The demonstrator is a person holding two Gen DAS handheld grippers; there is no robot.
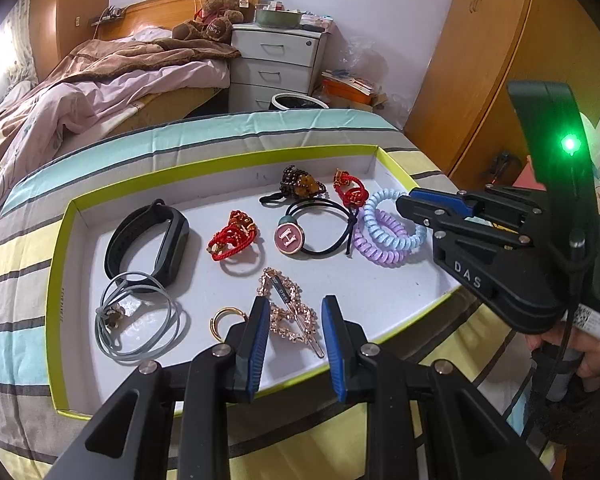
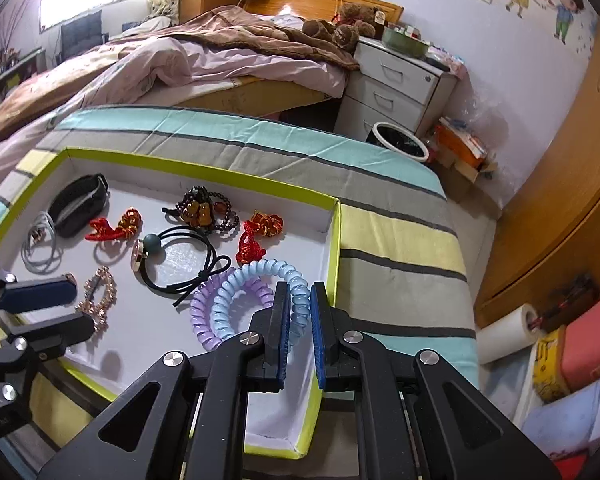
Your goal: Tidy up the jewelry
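Right gripper (image 2: 300, 318) is standing open around the blue coil hair tie (image 2: 256, 280) in the tray (image 2: 334, 248); left gripper (image 1: 294, 328) is hovering open over the rhinestone clip (image 1: 290, 310).

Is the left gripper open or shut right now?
Open. The left gripper has a clear gap between its blue fingers, which straddle the rhinestone hair clip without pinching it.

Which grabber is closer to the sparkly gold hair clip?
The left. The left gripper has its open fingers on either side of the sparkly gold hair clip. The right gripper is off at the tray's other end, fingers around the blue spiral hair tie.
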